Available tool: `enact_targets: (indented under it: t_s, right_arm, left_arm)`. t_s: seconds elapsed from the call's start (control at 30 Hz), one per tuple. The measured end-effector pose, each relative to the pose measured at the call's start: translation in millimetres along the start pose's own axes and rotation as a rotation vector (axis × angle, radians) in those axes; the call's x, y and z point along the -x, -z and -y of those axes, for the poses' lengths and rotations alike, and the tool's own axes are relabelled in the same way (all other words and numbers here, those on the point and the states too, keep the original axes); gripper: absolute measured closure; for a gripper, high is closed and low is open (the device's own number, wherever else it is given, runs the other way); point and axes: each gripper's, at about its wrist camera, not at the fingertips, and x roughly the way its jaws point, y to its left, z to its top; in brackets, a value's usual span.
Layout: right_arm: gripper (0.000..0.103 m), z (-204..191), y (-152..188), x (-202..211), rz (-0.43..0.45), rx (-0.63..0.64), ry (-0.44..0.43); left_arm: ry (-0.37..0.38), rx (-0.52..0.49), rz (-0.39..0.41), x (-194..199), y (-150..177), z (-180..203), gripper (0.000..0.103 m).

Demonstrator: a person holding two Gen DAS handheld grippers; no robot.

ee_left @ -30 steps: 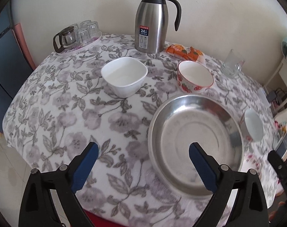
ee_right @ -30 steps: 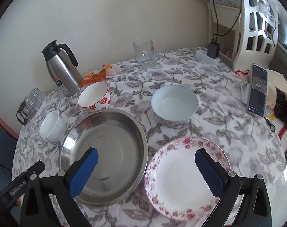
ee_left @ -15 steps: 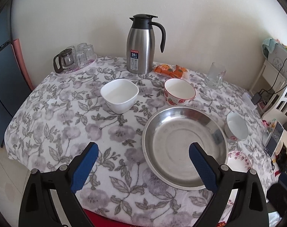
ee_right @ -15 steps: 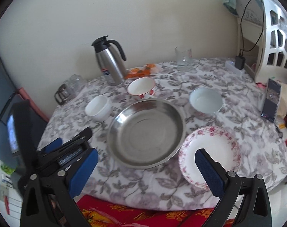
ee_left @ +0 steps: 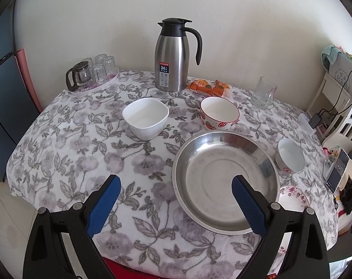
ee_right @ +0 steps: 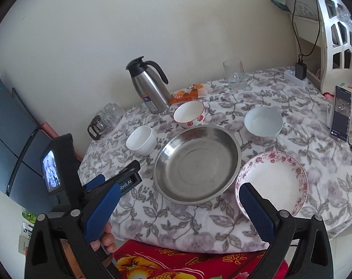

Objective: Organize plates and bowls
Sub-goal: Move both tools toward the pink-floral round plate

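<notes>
In my left wrist view, my left gripper (ee_left: pixel 173 197) fills the bottom of the frame, its blue fingers (ee_left: pixel 103 205) spread wide and holding nothing. It hangs above the near edge of the table (ee_left: pixel 66 144). The steel pan (ee_left: pixel 224 181) lies right of centre, partly behind my right finger. Above it, a little to the left, stands the square white bowl (ee_left: pixel 145 117), and beside that the strawberry bowl (ee_left: pixel 219 113), almost touching the pan rim. A small pale bowl (ee_left: pixel 291 155) sits just beside the pan on the right, and only an edge of the flowered plate (ee_left: pixel 292 194) shows at lower right. The steel flask (ee_left: pixel 172 54) stands at the top centre, well apart from the dishes.

In my right wrist view, my right gripper (ee_right: pixel 179 205) is at the bottom, also wide open and empty. The flowered plate is at lower right, just behind my right finger, its rim meeting the pan rim. My other gripper shows at lower left with a hand (ee_right: pixel 106 238) under it.

I think the step now is choosing the first dish; nothing is stacked yet. To do it well, I would come low to the plate's free rim on the side away from the pan, close one finger over it and one under, and lift it level. The thin rim may slip, so I would go slowly.
</notes>
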Motion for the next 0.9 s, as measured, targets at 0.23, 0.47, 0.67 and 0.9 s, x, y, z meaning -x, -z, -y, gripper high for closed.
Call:
enact_targets:
  t_s: [0.23,0.47,0.67,0.9]
  right_arm:
    - [0.0,7,-2,10,0.04,-0.005,-0.005]
    - [0.0,7,-2,23,0.09,0.026,-0.042]
    - [0.0,25,-9,25,0.163,0.039,-0.086]
    - [0.0,97,-26,20,0.304,-0.114,0.066]
  left_arm:
    - [0.005,-0.009,-0.002,0,1,7,0.007]
    - [0.038,-0.034,0.007,5,4,20,0.007]
    - [0.11,-0.056,0.039,12,8,38,0.006]
    - [0.24,-0.052,-0.015,-3,18,63,0.004]
